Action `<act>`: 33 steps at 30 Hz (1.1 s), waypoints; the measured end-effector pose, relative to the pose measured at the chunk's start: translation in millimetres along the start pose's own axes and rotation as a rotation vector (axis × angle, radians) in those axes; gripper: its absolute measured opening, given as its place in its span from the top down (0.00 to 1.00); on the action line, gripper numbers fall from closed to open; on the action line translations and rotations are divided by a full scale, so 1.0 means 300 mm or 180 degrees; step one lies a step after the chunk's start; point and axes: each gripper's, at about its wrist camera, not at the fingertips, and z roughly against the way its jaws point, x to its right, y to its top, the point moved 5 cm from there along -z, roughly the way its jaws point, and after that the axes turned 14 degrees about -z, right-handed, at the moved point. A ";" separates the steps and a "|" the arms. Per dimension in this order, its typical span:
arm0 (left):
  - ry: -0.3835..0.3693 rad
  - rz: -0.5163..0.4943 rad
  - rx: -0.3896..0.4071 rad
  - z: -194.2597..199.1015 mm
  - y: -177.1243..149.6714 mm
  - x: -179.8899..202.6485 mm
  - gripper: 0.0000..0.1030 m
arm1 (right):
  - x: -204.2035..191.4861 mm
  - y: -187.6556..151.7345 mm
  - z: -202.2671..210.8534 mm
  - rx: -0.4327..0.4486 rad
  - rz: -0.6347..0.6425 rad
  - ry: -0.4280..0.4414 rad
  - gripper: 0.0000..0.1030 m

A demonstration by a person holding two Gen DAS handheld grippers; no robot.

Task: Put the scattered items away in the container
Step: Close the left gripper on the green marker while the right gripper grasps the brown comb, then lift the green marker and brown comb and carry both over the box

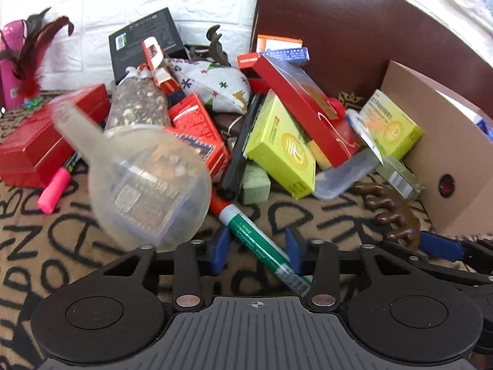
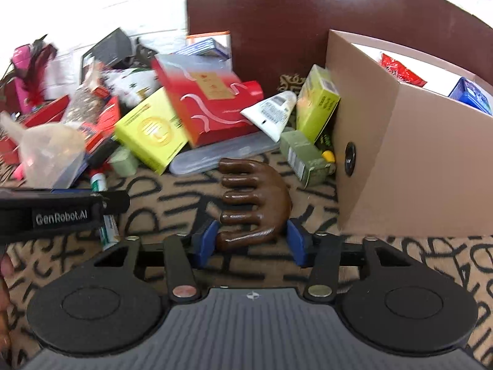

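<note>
While the left gripper (image 1: 257,251) straddles the green marker (image 1: 262,246), its blue pads not visibly pressing it, a clear plastic scoop (image 1: 135,178) leans just beside it. Beyond rises a heap of red and yellow boxes (image 1: 283,145). The right gripper (image 2: 251,242) brackets the brown wooden comb (image 2: 252,203), touching or not I cannot tell, near the cardboard box (image 2: 409,166).

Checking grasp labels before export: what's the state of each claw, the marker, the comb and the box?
left claw: open around green marker, not pinching it.
right claw: shut on brown comb.
green marker: lying flat, not gripped.
brown comb: lying flat, teeth pointing left in the right wrist view.
cardboard box: top open, items inside.
</note>
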 end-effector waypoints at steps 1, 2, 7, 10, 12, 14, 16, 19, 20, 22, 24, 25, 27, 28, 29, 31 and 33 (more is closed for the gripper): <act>-0.0059 -0.0013 -0.0008 0.017 -0.013 -0.004 0.71 | -0.006 -0.014 0.017 -0.0029 0.0028 0.0028 0.57; -0.0120 -0.0038 -0.0015 0.035 -0.030 -0.009 0.75 | -0.011 -0.030 0.036 -0.0049 0.0055 0.0051 0.66; -0.0462 -0.0222 -0.0087 0.137 -0.120 -0.035 0.89 | -0.026 -0.117 0.142 -0.0184 0.0185 0.0169 0.82; -0.0650 -0.0209 -0.0165 0.185 -0.160 -0.059 0.89 | -0.037 -0.162 0.207 -0.0277 0.0240 0.0270 0.82; -0.0735 -0.0127 -0.0206 0.205 -0.174 -0.075 0.80 | -0.047 -0.184 0.238 -0.0347 0.0299 0.0358 0.81; -0.0783 -0.0081 -0.0207 0.215 -0.182 -0.085 0.65 | -0.053 -0.189 0.263 -0.0341 0.0364 0.0419 0.77; -0.0757 -0.0084 -0.0194 0.220 -0.182 -0.084 0.62 | -0.056 -0.185 0.269 -0.0312 0.0474 0.0422 0.54; -0.0794 -0.0173 -0.0181 0.215 -0.168 -0.059 0.43 | -0.063 -0.172 0.262 -0.0200 0.0659 0.0382 0.39; -0.0798 -0.0214 -0.0173 0.211 -0.164 -0.046 0.36 | -0.066 -0.168 0.256 -0.0183 0.0716 0.0410 0.39; -0.0730 -0.0343 -0.0154 0.199 -0.158 -0.020 0.35 | -0.077 -0.161 0.241 -0.0191 0.0806 0.0481 0.39; -0.0647 -0.0521 -0.0137 0.190 -0.158 0.002 0.41 | -0.091 -0.162 0.218 -0.0258 0.0871 0.0578 0.39; -0.0594 -0.0599 -0.0131 0.188 -0.159 0.007 0.47 | -0.097 -0.162 0.205 -0.0281 0.0883 0.0618 0.39; -0.0520 -0.0690 -0.0128 0.184 -0.160 0.000 0.77 | -0.107 -0.165 0.178 -0.0337 0.0885 0.0706 0.35; -0.0515 -0.0694 -0.0134 0.182 -0.161 -0.011 0.82 | -0.109 -0.164 0.165 -0.0336 0.0863 0.0741 0.33; -0.0540 -0.0673 -0.0147 0.182 -0.161 -0.024 0.89 | -0.111 -0.162 0.156 -0.0328 0.0820 0.0769 0.33; -0.0653 -0.0601 -0.0192 0.183 -0.159 -0.056 0.89 | -0.111 -0.159 0.150 -0.0374 0.0693 0.0755 0.38; -0.0681 -0.0579 -0.0221 0.187 -0.159 -0.076 0.89 | -0.119 -0.159 0.165 -0.0465 0.0653 0.0668 0.42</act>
